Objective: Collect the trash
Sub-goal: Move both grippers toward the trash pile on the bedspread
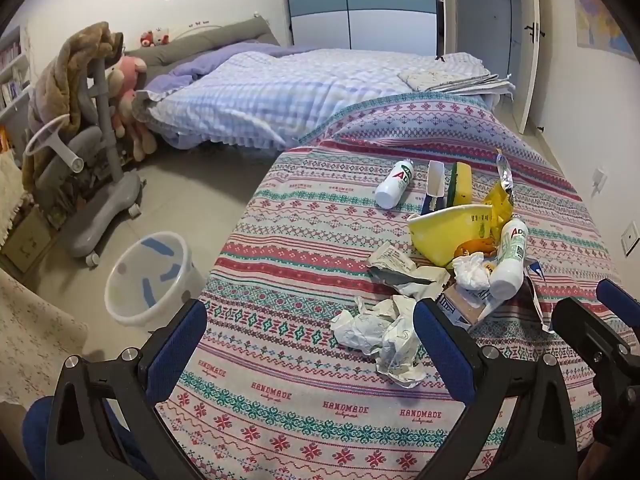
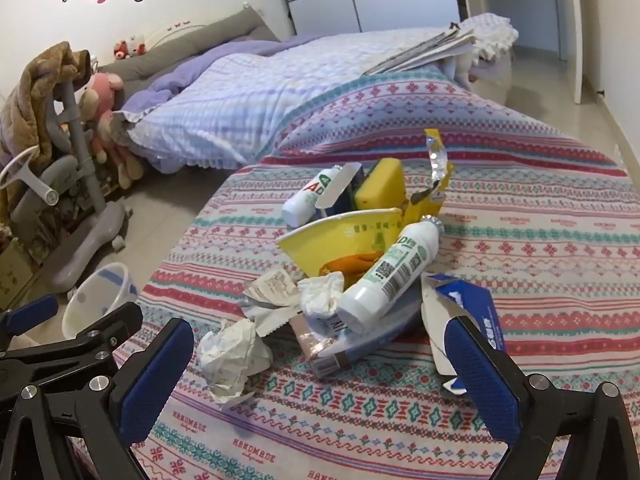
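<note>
A heap of trash lies on the patterned tablecloth (image 1: 280,360): crumpled white paper (image 1: 380,332) (image 2: 234,354), a yellow paper bowl (image 1: 448,232) (image 2: 340,240), two white bottles (image 1: 394,184) (image 2: 390,280), a tissue wad (image 2: 322,294), a torn blue carton (image 2: 464,312) and a yellow sponge (image 2: 380,188). My left gripper (image 1: 308,352) is open just in front of the crumpled paper, holding nothing. My right gripper (image 2: 320,388) is open too, its fingers standing either side of the near end of the heap.
A translucent white bin (image 1: 150,276) (image 2: 100,300) stands on the floor left of the table. Beyond it are a grey wheeled chair (image 1: 92,152) with a brown blanket and a bed (image 1: 280,92) with plush toys. A doorway (image 2: 560,8) opens at far right.
</note>
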